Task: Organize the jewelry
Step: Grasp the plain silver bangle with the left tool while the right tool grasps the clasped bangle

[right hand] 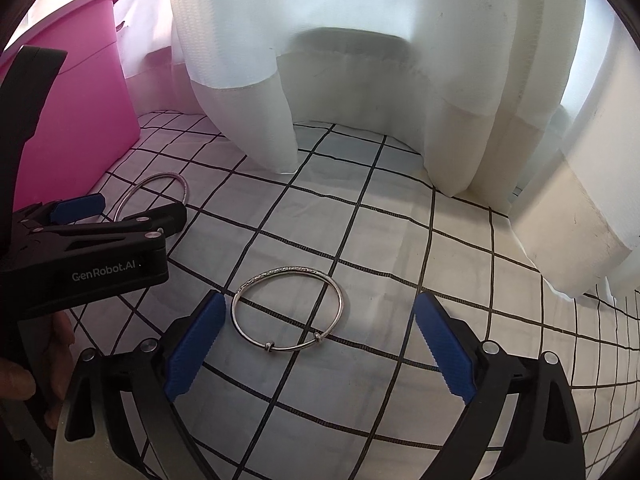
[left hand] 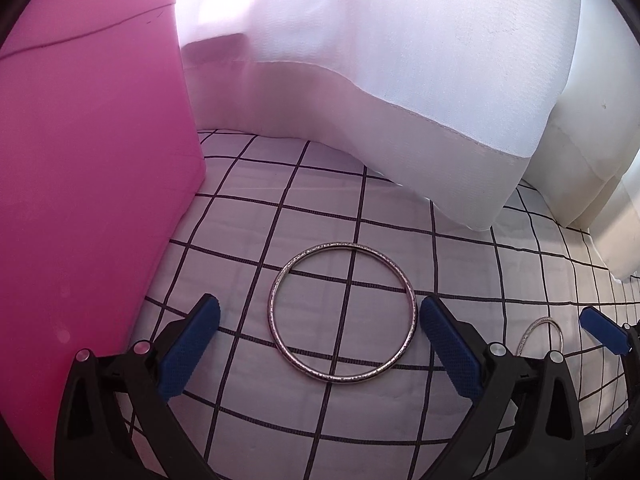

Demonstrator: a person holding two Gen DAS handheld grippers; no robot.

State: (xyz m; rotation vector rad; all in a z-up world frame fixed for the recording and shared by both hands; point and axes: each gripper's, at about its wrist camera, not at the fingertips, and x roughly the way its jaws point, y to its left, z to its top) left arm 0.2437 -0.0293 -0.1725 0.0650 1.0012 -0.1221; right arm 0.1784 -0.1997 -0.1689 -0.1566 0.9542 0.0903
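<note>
A plain silver bangle (left hand: 340,380) lies flat on the black-checked white cloth (left hand: 280,208), between the wide-apart blue pads of my left gripper (left hand: 320,340), which is open and touches nothing. A second silver bangle (right hand: 318,337), with two small beads, lies between the spread pads of my right gripper (right hand: 320,346), closer to the left pad; that gripper is open too. In the right wrist view my left gripper (right hand: 142,206) hovers over the plain bangle (right hand: 160,176). The beaded bangle (left hand: 540,320) peeks from behind my left gripper's right finger.
A pink plastic bin (left hand: 80,160) (right hand: 80,80) stands close on the left. White curtains (left hand: 400,80) (right hand: 360,60) hang down onto the cloth along the back and right. A person's hand (right hand: 24,364) holds the left gripper's handle.
</note>
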